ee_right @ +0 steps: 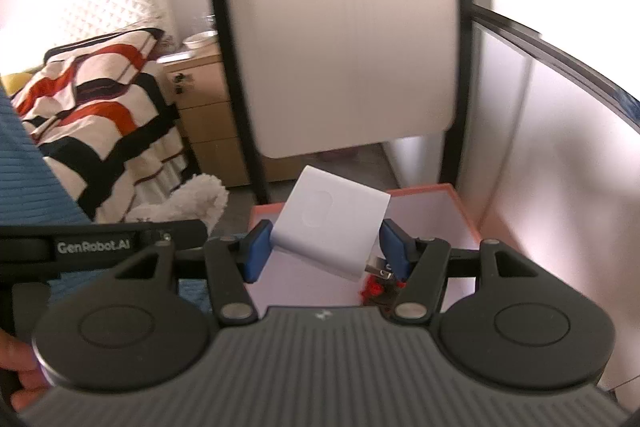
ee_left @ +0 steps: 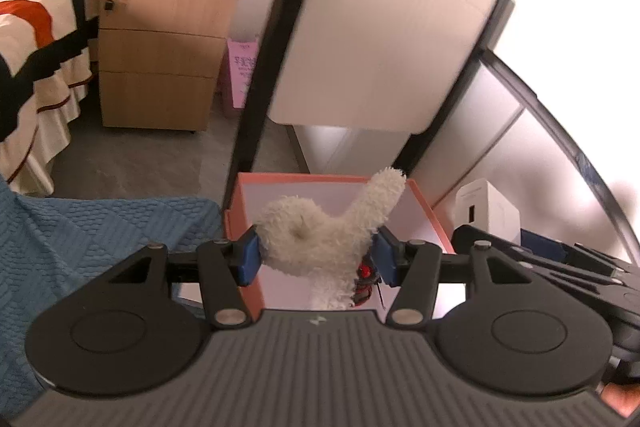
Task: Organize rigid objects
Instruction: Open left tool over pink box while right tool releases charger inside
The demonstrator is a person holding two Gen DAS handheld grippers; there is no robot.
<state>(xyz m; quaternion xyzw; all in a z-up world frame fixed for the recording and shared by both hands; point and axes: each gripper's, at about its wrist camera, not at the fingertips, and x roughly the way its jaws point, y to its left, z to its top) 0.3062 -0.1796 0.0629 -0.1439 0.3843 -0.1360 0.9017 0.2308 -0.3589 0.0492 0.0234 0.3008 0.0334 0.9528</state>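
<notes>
Closest in, the left gripper point(ee_left: 316, 257) has its blue pads pressed into either side of a white plush toy point(ee_left: 320, 235), a fluffy, squashy thing with one limb sticking up toward one o'clock; it looks feather-light and will give under the squeeze, so a hold across the thick body seems safer than the thin limb. The right gripper point(ee_right: 324, 247) is clamped on a small white box point(ee_right: 332, 227), smooth, matte and hard-cornered, tilted with its top leaning toward one o'clock; I'd guess it is light but slick, best pinched on the flat sides as now. Both loads hang over the open pink carton point(ee_left: 424, 203), a stiff card box with pale inner walls, where something red and black point(ee_right: 376, 289) lies at about five o'clock, too small to name. Beyond stands a white chair back point(ee_right: 344, 47) with black frame, and at ten o'clock a wooden drawer cabinet point(ee_left: 160, 47) beside a striped bedspread point(ee_left: 36, 27).
</notes>
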